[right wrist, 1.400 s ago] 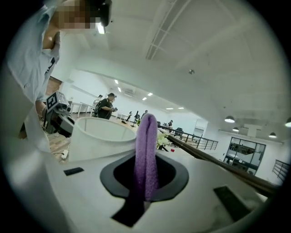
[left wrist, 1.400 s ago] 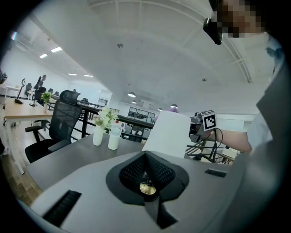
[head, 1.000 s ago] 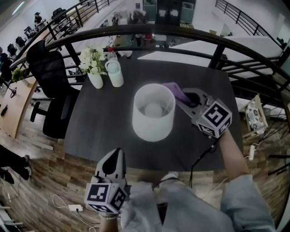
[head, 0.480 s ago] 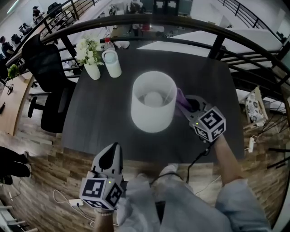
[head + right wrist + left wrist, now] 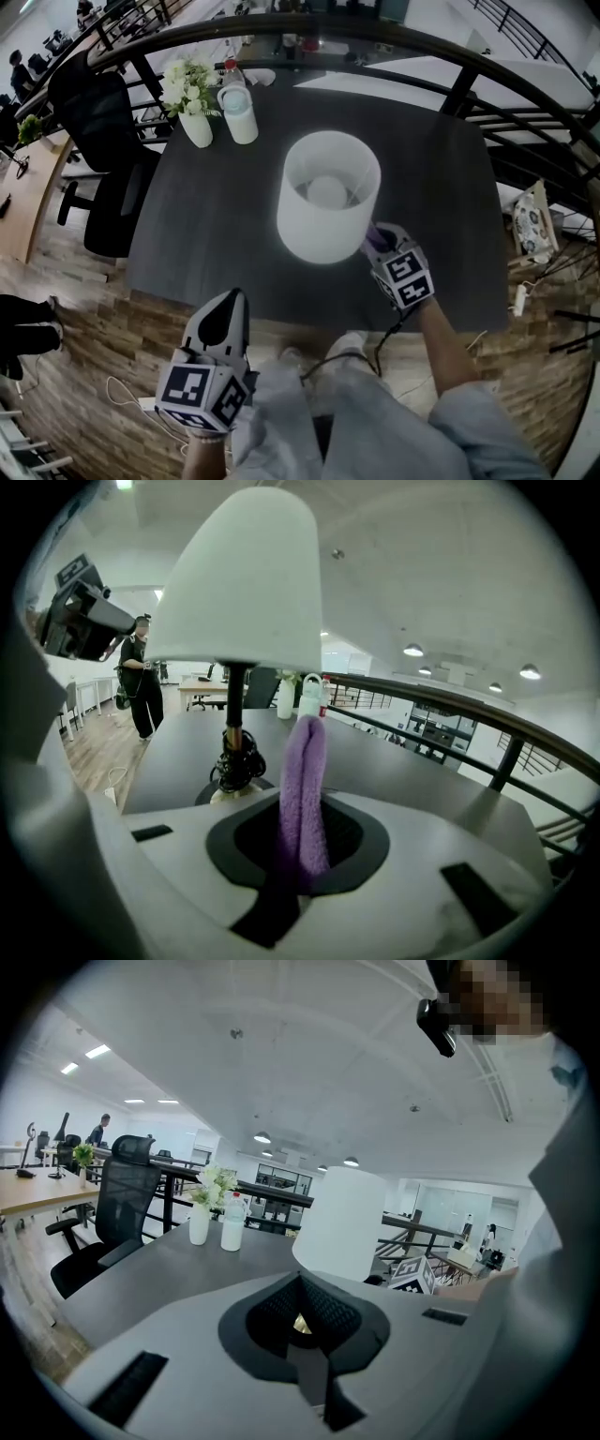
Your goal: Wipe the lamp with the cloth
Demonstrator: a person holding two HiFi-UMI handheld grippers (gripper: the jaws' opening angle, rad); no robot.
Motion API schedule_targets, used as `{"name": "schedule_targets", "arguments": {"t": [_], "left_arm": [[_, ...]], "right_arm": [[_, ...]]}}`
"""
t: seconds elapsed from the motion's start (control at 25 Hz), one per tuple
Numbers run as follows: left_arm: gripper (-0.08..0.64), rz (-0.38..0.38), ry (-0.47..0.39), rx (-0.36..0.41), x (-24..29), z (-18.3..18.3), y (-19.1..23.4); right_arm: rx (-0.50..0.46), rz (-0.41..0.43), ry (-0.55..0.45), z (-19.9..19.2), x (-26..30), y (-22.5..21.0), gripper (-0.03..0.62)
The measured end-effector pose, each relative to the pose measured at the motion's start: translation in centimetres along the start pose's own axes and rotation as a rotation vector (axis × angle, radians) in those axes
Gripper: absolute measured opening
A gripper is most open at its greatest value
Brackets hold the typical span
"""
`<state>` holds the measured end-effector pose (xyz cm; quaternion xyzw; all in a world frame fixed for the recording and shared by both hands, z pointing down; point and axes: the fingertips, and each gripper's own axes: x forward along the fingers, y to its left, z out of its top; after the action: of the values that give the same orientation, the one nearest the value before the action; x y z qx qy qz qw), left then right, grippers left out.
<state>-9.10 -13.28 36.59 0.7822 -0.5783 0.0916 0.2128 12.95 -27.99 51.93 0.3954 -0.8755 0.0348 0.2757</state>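
A lamp with a white cylindrical shade [image 5: 328,197] stands mid-table; in the right gripper view the shade [image 5: 246,583] rises over a dark stem [image 5: 233,733] with coiled cable at its base. My right gripper [image 5: 379,240] is shut on a folded purple cloth [image 5: 304,794], whose tip [image 5: 377,235] lies just beside the shade's lower right edge. The left gripper [image 5: 225,319] hangs off the table's near edge, shut and holding nothing. From the left gripper view the shade [image 5: 342,1222] shows ahead.
On the dark table [image 5: 216,234], a white vase of flowers [image 5: 190,108] and a white bottle [image 5: 237,114] stand at the far left. A black office chair [image 5: 98,159] is left of the table. A black railing [image 5: 450,66] curves behind.
My right gripper with the cloth has come down and toward me along the shade's right side. The left gripper shifted slightly; the head view moved.
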Motion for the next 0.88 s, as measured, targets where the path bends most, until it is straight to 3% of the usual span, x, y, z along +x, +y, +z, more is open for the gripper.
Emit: {"name": "schedule_targets", "arguments": {"t": [0.28, 0.88], "left_arm": [[0.012, 0.027, 0.015, -0.016, -0.8, -1.1, 1.3], [0.012, 0.026, 0.001, -0.033, -2.1, -1.0, 3.0]], "right_arm": [[0.029, 0.03, 0.09, -3.2, 1.6, 4.4, 0.049], [0.093, 0.081, 0.153, -4.6, 1.9, 12.4, 0.05]]}}
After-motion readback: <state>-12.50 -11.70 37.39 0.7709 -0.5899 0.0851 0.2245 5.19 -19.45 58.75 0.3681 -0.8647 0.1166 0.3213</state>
